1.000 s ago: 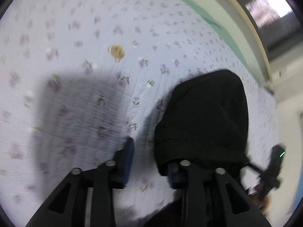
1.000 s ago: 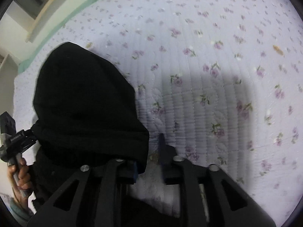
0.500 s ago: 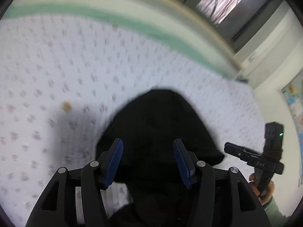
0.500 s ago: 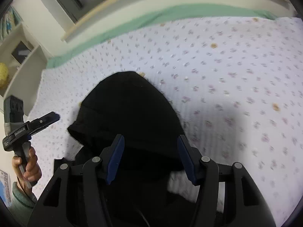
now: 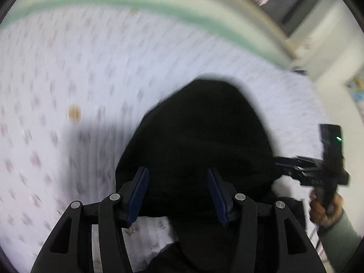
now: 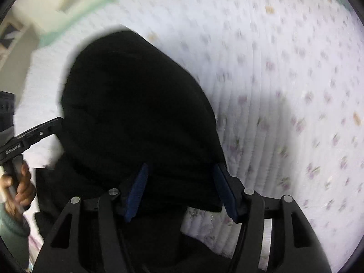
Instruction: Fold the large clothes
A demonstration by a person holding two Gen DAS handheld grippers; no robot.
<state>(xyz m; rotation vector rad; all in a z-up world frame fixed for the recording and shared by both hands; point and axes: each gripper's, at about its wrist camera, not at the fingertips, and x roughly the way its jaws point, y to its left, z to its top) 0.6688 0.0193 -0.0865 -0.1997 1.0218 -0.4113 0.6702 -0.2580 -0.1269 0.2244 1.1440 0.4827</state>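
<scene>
A black hooded garment (image 5: 200, 136) lies on a white quilt with small flowers (image 5: 56, 72), its rounded hood pointing away from me. My left gripper (image 5: 178, 193) hovers above the garment's near part. Its jaws are opening and the blue pads (image 5: 141, 191) touch nothing; the cloth shows below the gap. My right gripper (image 6: 182, 191) hangs over the same garment (image 6: 136, 102) from the other side. Its jaws are opening too and the pads (image 6: 225, 191) are clear of the cloth. Each view shows the other gripper at the garment's side edge.
A green-edged bed border (image 5: 159, 6) and a pale wall run along the far side of the quilt (image 6: 284, 68). A hand (image 5: 325, 207) grips the right tool's handle, and another hand (image 6: 18, 186) grips the left tool's. Shelves (image 6: 9, 38) stand at the far left.
Both grippers stood low at the garment's edge with narrower jaws. They have since widened, risen and rolled, so each now looks over the hood from above. Nothing is held.
</scene>
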